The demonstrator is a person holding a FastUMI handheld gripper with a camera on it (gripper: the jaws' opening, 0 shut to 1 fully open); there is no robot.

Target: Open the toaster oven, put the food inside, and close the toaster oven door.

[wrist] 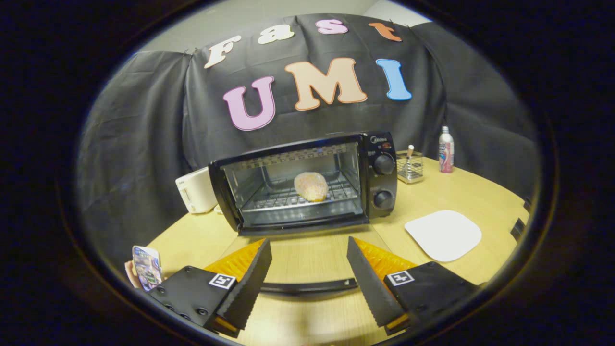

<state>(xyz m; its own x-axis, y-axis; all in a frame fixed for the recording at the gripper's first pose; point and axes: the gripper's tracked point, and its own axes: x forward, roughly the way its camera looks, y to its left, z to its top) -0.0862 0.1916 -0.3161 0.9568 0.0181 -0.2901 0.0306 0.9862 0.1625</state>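
Observation:
A black toaster oven (307,182) stands on the wooden table (480,197) ahead of my fingers. Its glass door (307,250) is folded down flat toward me. The door's dark handle bar (307,287) runs across the gap between my two fingers. Inside, a round pale bun (311,186) rests on the wire rack (288,199). My gripper (310,276) is open, its fingers wide apart on either side of the lowered door, with nothing pressed between them.
A white plate (443,234) lies right of the oven. Behind it stand a wire basket (410,166) and a bottle (446,150). A white toaster (197,190) sits left of the oven. A hand holds a phone (146,266) at the near left.

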